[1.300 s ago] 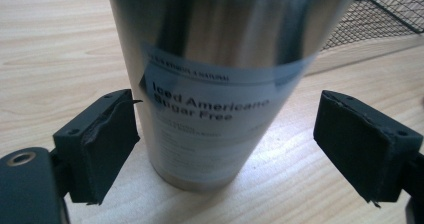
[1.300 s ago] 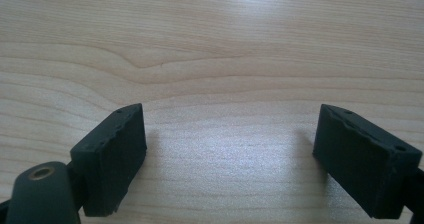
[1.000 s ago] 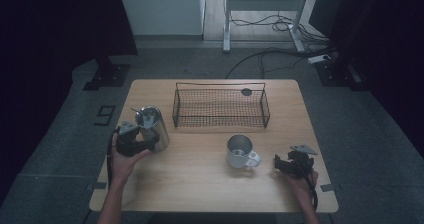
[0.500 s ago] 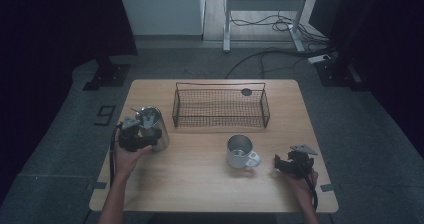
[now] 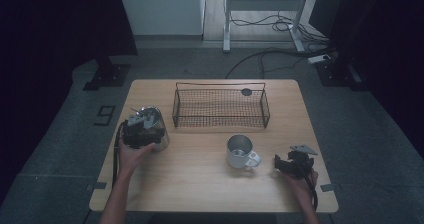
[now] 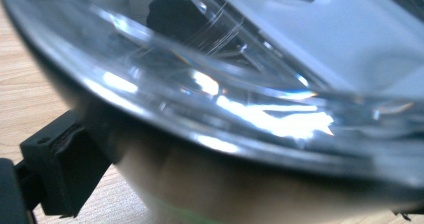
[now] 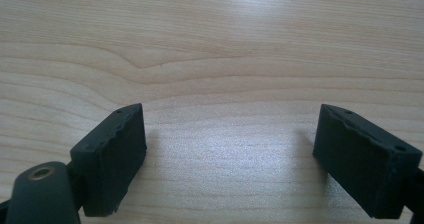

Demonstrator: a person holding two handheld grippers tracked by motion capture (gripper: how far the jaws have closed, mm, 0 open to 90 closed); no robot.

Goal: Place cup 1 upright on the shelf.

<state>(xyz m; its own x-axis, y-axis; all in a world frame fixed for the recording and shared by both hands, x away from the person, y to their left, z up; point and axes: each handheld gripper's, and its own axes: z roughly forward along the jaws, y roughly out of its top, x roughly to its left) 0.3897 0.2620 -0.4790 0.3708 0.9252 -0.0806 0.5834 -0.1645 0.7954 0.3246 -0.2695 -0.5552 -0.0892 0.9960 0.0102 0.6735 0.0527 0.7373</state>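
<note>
Left tongs (image 5: pixel 142 129) jaws just opening, right tongs (image 5: pixel 294 164) agape, resting low

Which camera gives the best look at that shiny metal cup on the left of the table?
The high view: it shows the whole metal cup standing on the table, with the left gripper at it. The left gripper view shows a blurred, very close part of its shiny wall. The right gripper view faces bare wood.

On the bench (image 5: pixel 200 184) the basket (image 5: pixel 220 106) stands at upper centre. My left claw (image 5: pixel 141 129) sits at the pitcher (image 5: pixel 155 126) at frame left; the mug (image 5: pixel 240 151) stands lower centre, my right claw (image 5: pixel 285 165) beside it at lower right.
</note>
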